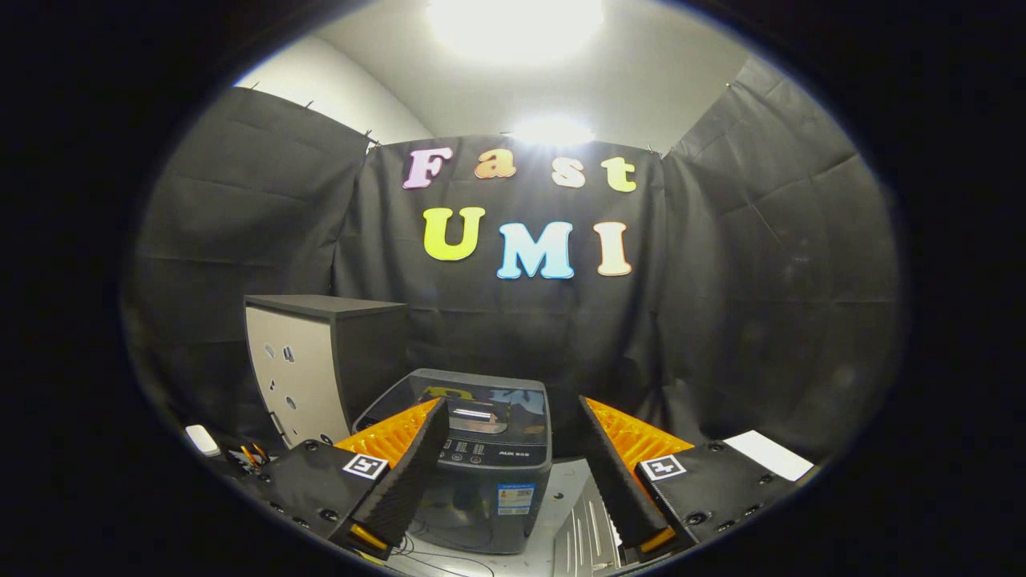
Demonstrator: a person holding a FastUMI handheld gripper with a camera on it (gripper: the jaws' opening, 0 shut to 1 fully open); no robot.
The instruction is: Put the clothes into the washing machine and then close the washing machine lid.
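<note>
Tongs (513,421) spread (nothing between) before upright washing machine (481,465), lid (481,409) down.

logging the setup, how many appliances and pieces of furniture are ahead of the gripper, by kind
washer: 1, lid down, beyond the open gripper
cabinet: 1, beside the washer
total: 2

Washing machine (489,449) ahead of and between spread fingers of gripper (513,457), nothing held, lid (481,405) down on top. Cabinet (317,369) left of machine, close beside it. Booth wall (513,320) behind both. Cables (441,553) on floor before machine.
</note>
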